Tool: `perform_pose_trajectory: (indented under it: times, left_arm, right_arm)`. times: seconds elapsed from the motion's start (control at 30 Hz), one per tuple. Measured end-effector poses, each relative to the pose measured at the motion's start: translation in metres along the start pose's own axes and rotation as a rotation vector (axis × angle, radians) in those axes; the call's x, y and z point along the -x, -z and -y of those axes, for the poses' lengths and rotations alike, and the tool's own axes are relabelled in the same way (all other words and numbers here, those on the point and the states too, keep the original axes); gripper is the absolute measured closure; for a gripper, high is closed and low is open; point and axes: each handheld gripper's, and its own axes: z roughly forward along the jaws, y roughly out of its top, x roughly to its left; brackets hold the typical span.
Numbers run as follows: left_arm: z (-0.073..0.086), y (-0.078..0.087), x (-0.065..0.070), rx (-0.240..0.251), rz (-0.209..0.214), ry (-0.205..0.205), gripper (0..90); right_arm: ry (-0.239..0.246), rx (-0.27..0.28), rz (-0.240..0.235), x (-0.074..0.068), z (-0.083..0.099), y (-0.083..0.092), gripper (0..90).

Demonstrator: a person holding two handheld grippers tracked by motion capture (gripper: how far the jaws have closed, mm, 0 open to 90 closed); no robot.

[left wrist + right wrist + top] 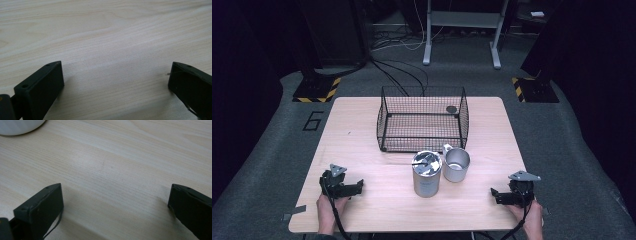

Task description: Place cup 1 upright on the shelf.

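A tall metal can (427, 173) with an opened lid stands near the middle of the wooden table (362, 140). A shorter metal mug (456, 164) with a handle stands right beside it. A black wire basket (422, 119) sits behind them, with a small dark disc (451, 109) in its far right corner. My left gripper (358, 186) rests low at the front left, open, with bare wood between its jaws (116, 72). My right gripper (493, 195) rests at the front right, open too (116, 192). A pale rounded base (18, 125) shows at the top left of the right gripper view.
The table stands on grey carpet with a "6" marked at its left (313, 121). Cables (402, 70) run across the floor behind it. A white stand's legs (462, 30) and black bases with yellow hazard stripes (318, 89) stand farther back.
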Motion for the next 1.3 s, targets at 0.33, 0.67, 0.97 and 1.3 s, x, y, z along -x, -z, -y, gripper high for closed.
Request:
perform_pose_trajectory:
  times: [0.33,0.67,0.97,1.3]
  left_arm:
    - [0.0,0.0,0.0,-0.001,0.001,0.001,0.1]
    - [0.0,0.0,0.002,-0.005,0.006,-0.02,0.0]
    - [-0.001,0.011,0.008,0.021,0.054,-0.025,0.1]
    - [-0.013,0.032,0.026,0.032,0.142,-0.076,0.2]
  right_arm:
    - [0.014,-0.013,-0.024,0.003,-0.004,-0.004,0.0]
    - [0.022,-0.001,-0.024,0.004,-0.006,-0.006,0.0]
    - [0.026,-0.006,-0.03,0.005,-0.008,-0.007,0.0]
    - [0.026,-0.008,-0.029,0.004,-0.008,-0.007,0.0]
